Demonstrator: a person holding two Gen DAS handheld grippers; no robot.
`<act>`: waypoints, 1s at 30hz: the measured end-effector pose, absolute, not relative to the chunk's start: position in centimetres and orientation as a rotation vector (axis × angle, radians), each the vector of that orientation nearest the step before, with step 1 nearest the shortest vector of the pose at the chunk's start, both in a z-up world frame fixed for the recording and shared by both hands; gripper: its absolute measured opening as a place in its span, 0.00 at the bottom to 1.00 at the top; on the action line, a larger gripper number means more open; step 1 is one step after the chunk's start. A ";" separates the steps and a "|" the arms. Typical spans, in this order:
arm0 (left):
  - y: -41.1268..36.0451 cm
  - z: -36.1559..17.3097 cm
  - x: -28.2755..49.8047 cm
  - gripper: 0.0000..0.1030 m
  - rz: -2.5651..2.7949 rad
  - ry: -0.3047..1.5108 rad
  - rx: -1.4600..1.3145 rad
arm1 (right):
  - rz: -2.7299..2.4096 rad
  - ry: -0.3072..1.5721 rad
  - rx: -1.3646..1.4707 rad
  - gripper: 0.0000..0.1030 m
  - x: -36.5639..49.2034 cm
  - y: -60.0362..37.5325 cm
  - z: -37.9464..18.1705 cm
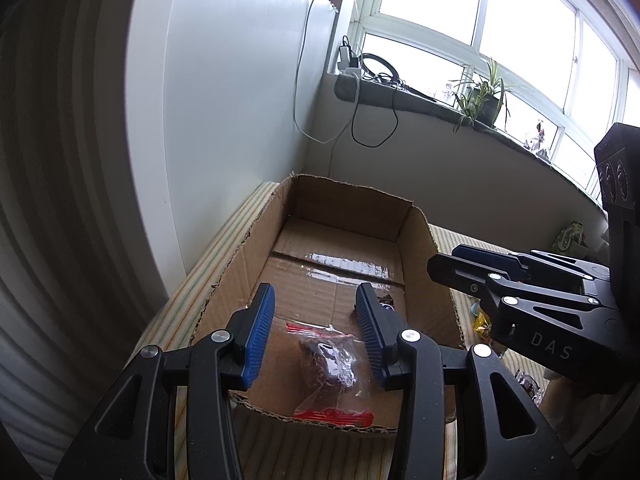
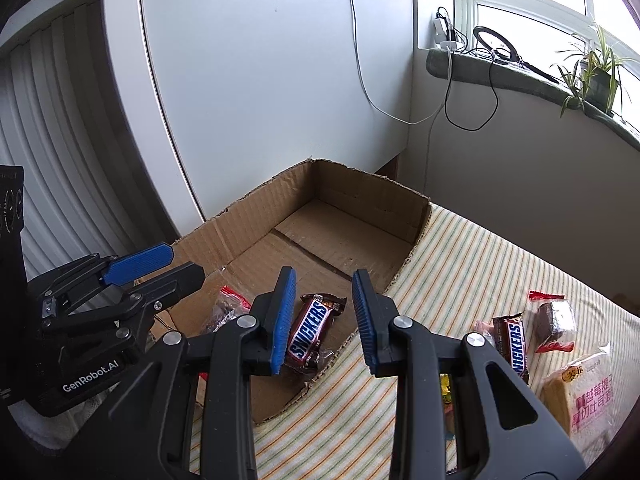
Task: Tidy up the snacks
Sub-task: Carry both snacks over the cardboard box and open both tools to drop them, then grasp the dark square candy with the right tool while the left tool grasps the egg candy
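Both grippers hover over the near end of an open cardboard box (image 2: 360, 200) set on a striped cloth (image 2: 480, 264). The left gripper (image 1: 316, 336) has its jaws apart and empty above a clear-wrapped brown cake (image 1: 330, 368) lying on the box floor. The right gripper (image 2: 324, 320) also stands open, holding nothing, with a Snickers bar (image 2: 310, 334) below it inside the box. More snacks wait on the cloth to the right: a second Snickers bar (image 2: 514, 340), a wrapped chocolate cake (image 2: 554, 320) and a toast packet (image 2: 584, 396). The risk, as I judge it, is the grippers colliding in the crowded near corner, or a slippery wrapper sliding from the pads, or a jaw catching the ragged box wall and shifting the box
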State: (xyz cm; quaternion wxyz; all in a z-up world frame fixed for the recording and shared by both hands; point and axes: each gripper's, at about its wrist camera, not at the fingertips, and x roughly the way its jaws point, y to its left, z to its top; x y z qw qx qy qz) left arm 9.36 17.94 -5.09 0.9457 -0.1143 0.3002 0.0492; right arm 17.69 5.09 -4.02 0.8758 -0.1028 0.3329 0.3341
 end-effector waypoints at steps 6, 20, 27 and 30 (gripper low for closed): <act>17.0 -3.9 8.4 0.40 0.089 0.595 -0.230 | 0.674 0.676 -0.196 0.30 16.9 2.0 -2.7; 11.5 -3.2 8.0 0.45 0.005 0.617 -0.221 | 0.545 0.651 -0.106 0.65 16.2 -9.6 -1.0; 8.0 -3.8 8.3 0.46 -0.065 0.650 -0.212 | 0.509 0.674 -0.139 0.65 14.7 -13.4 -2.6; 6.7 -4.3 8.6 0.46 -0.091 0.670 -0.203 | 0.521 0.701 -0.132 0.65 13.8 -14.5 -4.0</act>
